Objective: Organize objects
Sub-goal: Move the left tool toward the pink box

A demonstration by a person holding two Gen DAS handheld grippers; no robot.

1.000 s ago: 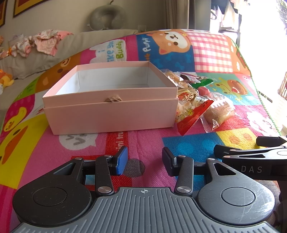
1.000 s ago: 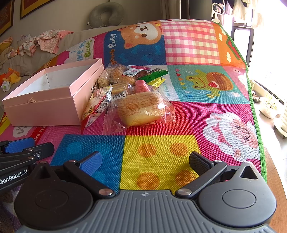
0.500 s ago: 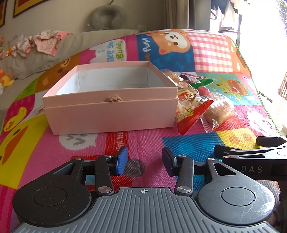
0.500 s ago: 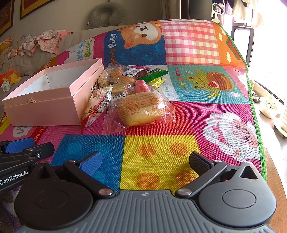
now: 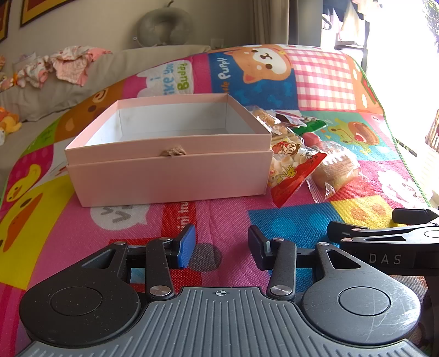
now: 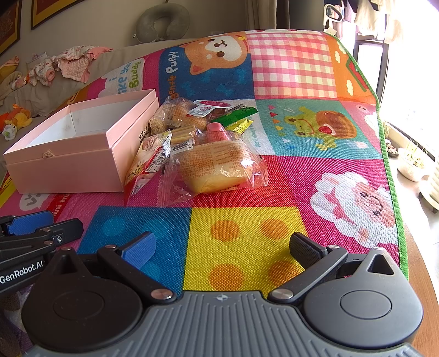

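A cartoon-patterned mat (image 6: 288,175) covers the table. Far behind, a grey neck pillow (image 6: 162,22) leans on the wall; crumpled clothes (image 6: 68,64) and a plush toy (image 6: 17,119) lie far left.

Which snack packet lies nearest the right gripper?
The clear-wrapped bread loaf, front of the pile; every other packet sits behind or left of it.

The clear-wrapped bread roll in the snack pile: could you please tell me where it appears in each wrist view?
Left wrist: bread roll at centre-right, partly behind the red snack packet.
Right wrist: bread roll at centre, nearest item of the pile.
Shared landmark: the open pink box, to the left of the pile in both.
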